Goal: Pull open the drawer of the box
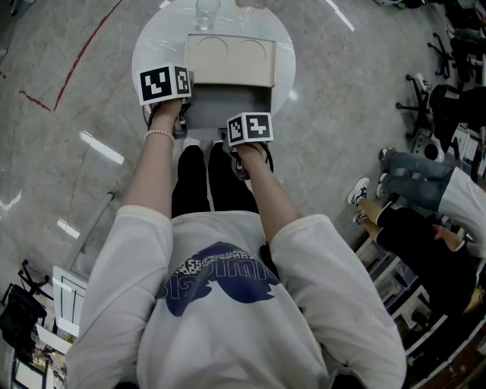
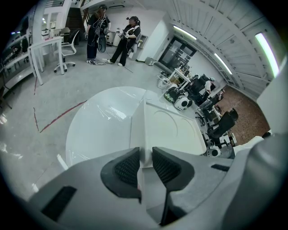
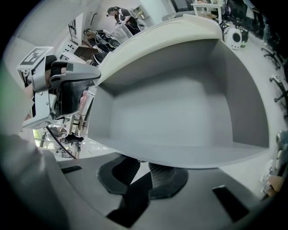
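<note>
A cream box (image 1: 230, 61) stands on a round white table (image 1: 156, 45). Its grey drawer (image 1: 228, 106) is pulled out toward me. My left gripper (image 1: 182, 108) is at the box's near left corner. In the left gripper view its jaws (image 2: 140, 167) are shut on the box's thin white edge (image 2: 143, 134). My right gripper (image 1: 247, 139) is at the drawer's front. In the right gripper view the empty grey drawer (image 3: 180, 112) fills the frame. Its front wall hides the tips of the right gripper (image 3: 141, 170), which stand close together on the drawer's pull.
A clear glass (image 1: 206, 11) stands at the table's far edge. People sit on the floor at the right (image 1: 425, 220) near office chairs (image 1: 433, 91). Two people stand far off (image 2: 112, 33) by a white desk (image 2: 45, 49). A red line (image 1: 83, 53) marks the floor.
</note>
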Demonstrator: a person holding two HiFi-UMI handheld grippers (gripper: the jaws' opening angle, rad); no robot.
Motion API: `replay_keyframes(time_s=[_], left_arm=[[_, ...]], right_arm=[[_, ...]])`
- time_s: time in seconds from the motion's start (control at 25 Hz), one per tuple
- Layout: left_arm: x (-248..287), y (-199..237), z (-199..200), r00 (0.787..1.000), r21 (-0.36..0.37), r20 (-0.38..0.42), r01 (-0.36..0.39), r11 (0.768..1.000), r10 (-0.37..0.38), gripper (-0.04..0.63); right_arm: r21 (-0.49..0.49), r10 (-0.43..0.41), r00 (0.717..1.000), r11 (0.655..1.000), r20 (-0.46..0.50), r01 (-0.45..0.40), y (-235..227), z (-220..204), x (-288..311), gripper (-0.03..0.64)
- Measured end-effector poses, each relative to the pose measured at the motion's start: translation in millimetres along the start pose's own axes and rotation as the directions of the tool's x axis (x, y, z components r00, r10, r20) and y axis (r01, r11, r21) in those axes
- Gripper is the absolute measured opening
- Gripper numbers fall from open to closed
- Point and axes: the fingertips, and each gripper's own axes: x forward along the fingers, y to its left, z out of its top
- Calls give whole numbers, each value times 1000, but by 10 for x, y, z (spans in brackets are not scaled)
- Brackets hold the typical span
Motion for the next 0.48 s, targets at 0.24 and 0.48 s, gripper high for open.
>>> replay_keyframes(time_s=[0.24, 0.48], left_arm=[[3, 0, -2, 1000, -2, 0, -4, 1000, 4, 97], [-11, 1, -4, 1000, -6, 3, -5, 1000, 5, 97]], right_arm=[[-1, 6, 1000, 1000, 5, -6, 15, -2, 4, 54], [7, 6, 1000, 1000, 2, -6, -4, 3, 16, 54]])
